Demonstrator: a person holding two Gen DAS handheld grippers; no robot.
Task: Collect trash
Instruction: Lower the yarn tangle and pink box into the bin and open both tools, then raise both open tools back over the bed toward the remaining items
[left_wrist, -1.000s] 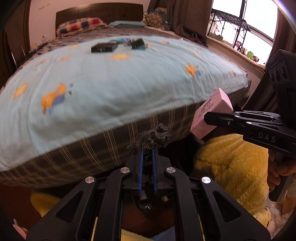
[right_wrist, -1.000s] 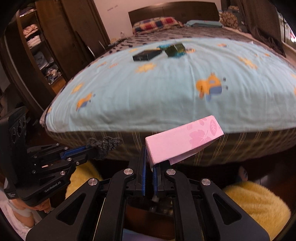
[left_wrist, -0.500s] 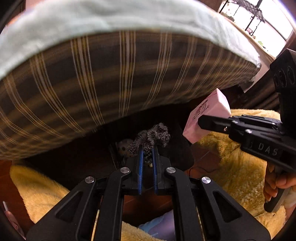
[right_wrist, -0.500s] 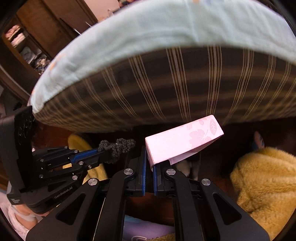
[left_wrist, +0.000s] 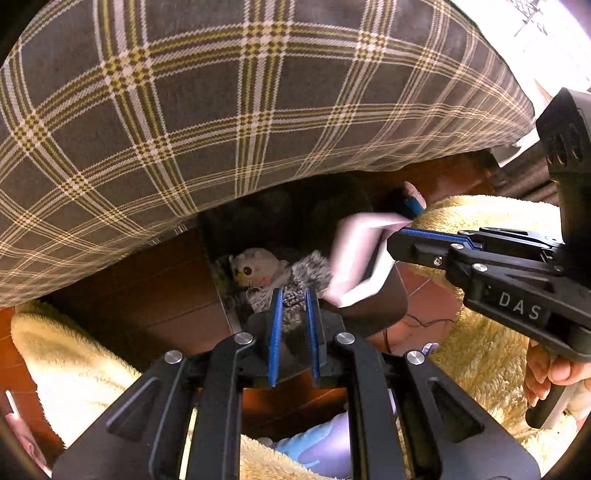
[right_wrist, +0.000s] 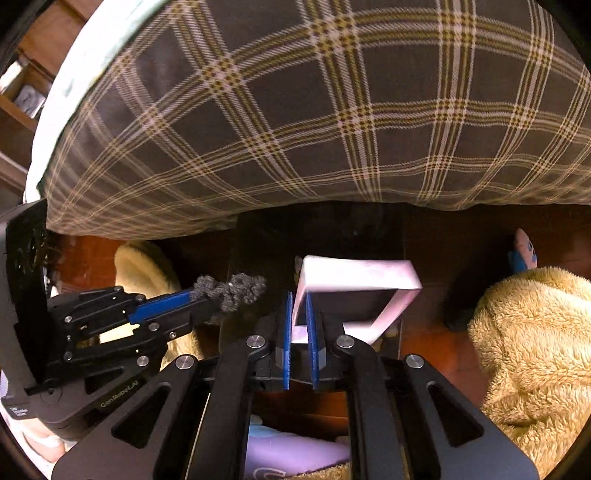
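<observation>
A dark bin (left_wrist: 369, 310) stands on the floor under the bed's edge, with a small owl plush (left_wrist: 255, 271) inside. My left gripper (left_wrist: 293, 295) has its jaws slightly parted around a grey woolly clump (left_wrist: 310, 269) over the bin; it also shows in the right wrist view (right_wrist: 231, 290). My right gripper (right_wrist: 299, 299) has its jaws slightly apart around a flap of a pink carton (right_wrist: 354, 275), blurred with motion and tipping over the bin (right_wrist: 391, 332). The carton also shows in the left wrist view (left_wrist: 354, 254).
The plaid bed side (left_wrist: 236, 110) hangs close above the bin. Yellow fluffy rugs lie left (left_wrist: 74, 369) and right (right_wrist: 532, 343) on the red-brown floor. A purple and blue slipper (right_wrist: 291, 454) lies just below my grippers. A small blue and pink toy (right_wrist: 522, 253) sits by the right rug.
Both grippers dropped from above the bedspread down to the bin under the bed. Both jaws have parted slightly. The pink carton has tipped and blurs with motion; the woolly clump is sinking.
</observation>
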